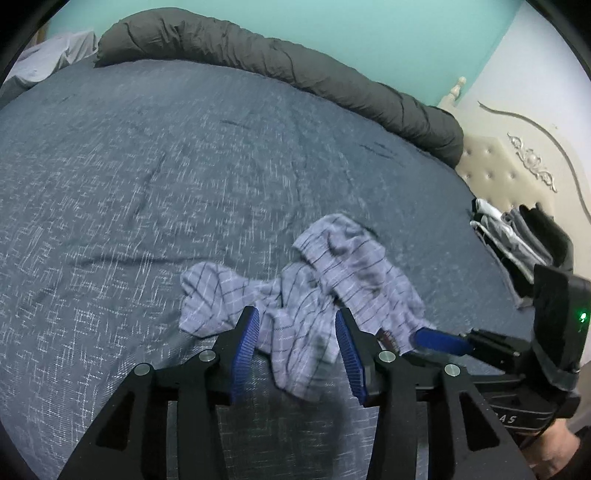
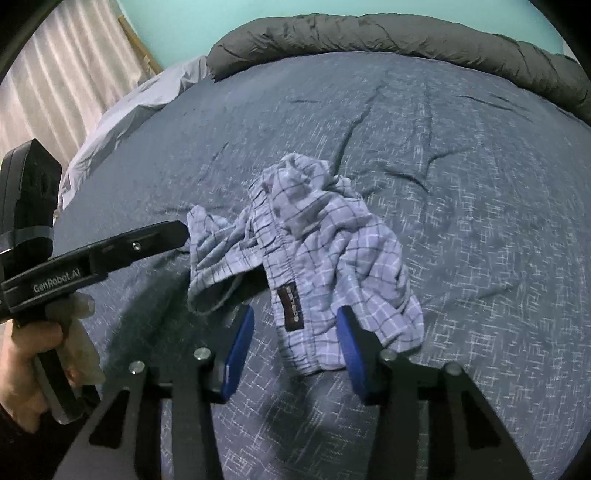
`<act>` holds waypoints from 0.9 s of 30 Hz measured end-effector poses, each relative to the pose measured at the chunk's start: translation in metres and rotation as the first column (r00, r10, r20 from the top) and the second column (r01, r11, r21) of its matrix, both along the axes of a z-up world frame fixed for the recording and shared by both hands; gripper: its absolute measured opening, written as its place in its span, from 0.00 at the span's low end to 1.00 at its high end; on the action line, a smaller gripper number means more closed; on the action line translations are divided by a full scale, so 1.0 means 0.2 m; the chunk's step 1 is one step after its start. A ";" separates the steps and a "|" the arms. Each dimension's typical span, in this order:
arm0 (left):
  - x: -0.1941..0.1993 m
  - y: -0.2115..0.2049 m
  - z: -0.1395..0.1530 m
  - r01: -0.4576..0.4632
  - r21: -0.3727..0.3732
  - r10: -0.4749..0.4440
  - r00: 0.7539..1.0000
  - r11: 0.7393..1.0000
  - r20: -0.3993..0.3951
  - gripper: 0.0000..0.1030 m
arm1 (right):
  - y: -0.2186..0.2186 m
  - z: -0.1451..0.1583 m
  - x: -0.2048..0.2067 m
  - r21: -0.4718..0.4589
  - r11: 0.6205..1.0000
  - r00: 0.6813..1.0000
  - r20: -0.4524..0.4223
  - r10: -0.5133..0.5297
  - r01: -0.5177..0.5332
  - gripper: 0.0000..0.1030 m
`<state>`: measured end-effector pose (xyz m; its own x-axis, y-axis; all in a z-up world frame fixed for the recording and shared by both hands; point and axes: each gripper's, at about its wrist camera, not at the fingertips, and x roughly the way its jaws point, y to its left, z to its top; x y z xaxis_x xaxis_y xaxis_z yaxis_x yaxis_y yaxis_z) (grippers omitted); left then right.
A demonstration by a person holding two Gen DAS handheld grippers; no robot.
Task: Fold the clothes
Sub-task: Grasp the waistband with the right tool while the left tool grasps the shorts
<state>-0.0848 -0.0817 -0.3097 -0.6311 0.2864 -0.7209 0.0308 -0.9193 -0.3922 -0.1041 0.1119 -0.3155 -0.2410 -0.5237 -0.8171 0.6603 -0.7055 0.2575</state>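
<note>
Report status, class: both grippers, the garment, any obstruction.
Left gripper and right gripper: jaws open, nothing gripped. Plaid boxer shorts crumpled on blue bedspread, unfolded. Rolled grey duvet at far edge, clear of the work.

- The boxer shorts (image 2: 314, 251) are pale lavender-blue with a check of thin dark navy and white lines; a dark brown label (image 2: 292, 304) with pale lettering sits at the waistband.
- The bed cover (image 1: 184, 166) is slate blue, flecked all over with short white crosshatch dashes.
- The rolled duvet (image 1: 277, 62) at the far edge is plain dark grey.
- The wall (image 1: 332, 22) is turquoise.
- The headboard (image 1: 495, 170) is cream with tufted buttons and a pale carved ornament.
- The curtain (image 2: 66, 74) is off-white with soft vertical stripes.
- The left tool (image 1: 297, 354) and right tool (image 2: 295, 350) are black, with bright blue ridged pads (image 1: 245, 354).
- A small green light (image 1: 583, 316) glows on the right tool's black body.
</note>
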 end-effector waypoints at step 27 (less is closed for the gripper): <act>0.05 -0.01 -0.13 0.120 -0.005 -0.120 0.992 0.993 0.047 0.17 | -0.05 -0.03 -0.10 0.057 0.998 0.999 -0.034 -0.032 0.034 0.18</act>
<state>-0.0753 -0.0840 -0.3358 -0.5586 0.3522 -0.7510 -0.0620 -0.9206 -0.3856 -0.1239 0.1026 -0.3221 -0.2851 -0.4674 -0.8368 0.6439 -0.7401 0.1940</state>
